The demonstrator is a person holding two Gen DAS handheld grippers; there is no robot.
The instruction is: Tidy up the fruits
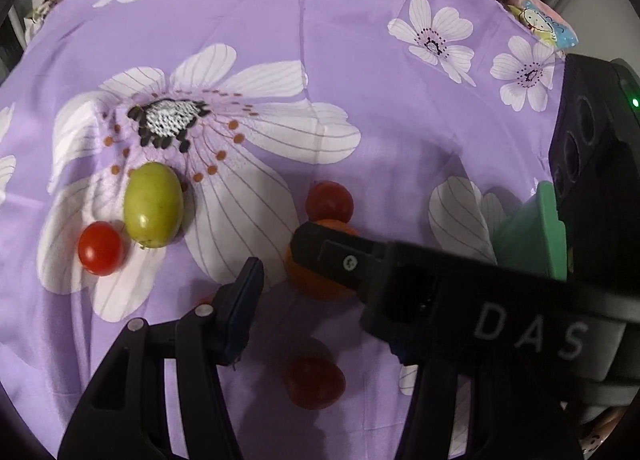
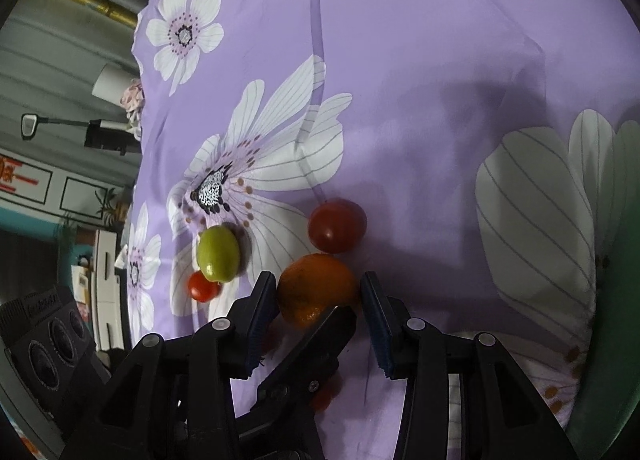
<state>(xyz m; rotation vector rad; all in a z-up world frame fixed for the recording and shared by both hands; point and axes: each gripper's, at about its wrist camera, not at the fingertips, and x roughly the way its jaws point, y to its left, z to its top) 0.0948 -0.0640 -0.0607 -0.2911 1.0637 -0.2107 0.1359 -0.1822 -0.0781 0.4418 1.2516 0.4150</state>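
An orange fruit (image 2: pixel 316 290) lies on the purple flowered cloth (image 2: pixel 420 80), between the two open fingers of my right gripper (image 2: pixel 318 296). A finger of my left gripper (image 2: pixel 332 334) crosses just in front of it. In the left wrist view the orange (image 1: pixel 320 284) is partly hidden behind the right gripper's black finger (image 1: pixel 336 256). My left gripper (image 1: pixel 304 288) is open around this spot. A dark red tomato (image 1: pixel 329 202) lies just beyond the orange. A green oval fruit (image 1: pixel 153 205) and a small red tomato (image 1: pixel 100 248) lie to the left. Another red tomato (image 1: pixel 314 380) lies near me.
A green plate rim (image 1: pixel 548 232) shows at the right, and in the right wrist view (image 2: pixel 612 300). The cloth's edges fall away at the far right (image 1: pixel 500 0) and left (image 2: pixel 138 140). Room clutter lies beyond.
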